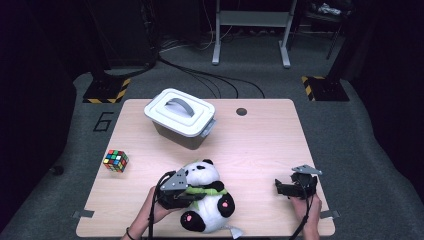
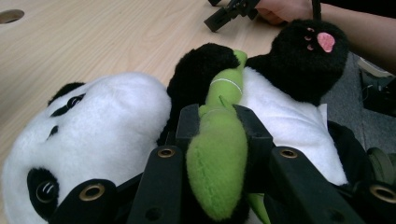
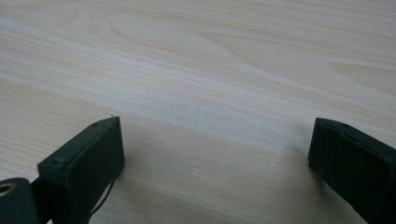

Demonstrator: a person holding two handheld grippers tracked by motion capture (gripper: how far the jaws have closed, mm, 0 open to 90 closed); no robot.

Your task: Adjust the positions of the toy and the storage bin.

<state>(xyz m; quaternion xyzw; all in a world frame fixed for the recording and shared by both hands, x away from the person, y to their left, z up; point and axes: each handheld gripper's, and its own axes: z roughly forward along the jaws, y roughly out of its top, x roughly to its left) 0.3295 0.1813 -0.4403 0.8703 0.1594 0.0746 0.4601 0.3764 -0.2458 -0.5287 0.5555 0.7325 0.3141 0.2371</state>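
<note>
At the desk's [image 1: 260,150] near edge, the left claw [image 2: 217,128] pinches the panda's [image 1: 207,192] green bamboo [image 2: 217,163] — a soft handle for lifting — while the right claw [image 3: 215,154] rests wide, empty.

Lidded box [image 1: 181,119] at table's [image 1: 260,150] far middle, cube [image 1: 116,160] at left edge, plush panda [image 1: 207,195] near front.

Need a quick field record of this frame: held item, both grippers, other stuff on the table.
held item: panda plush, gripped by its green bamboo piece
left gripper: jaws shut on the bamboo piece
right gripper: jaws open, nothing between them, low over the bare table
lidded bin: far side of table, lid on, handle flat
puzzle cube: near left edge, untouched
</note>
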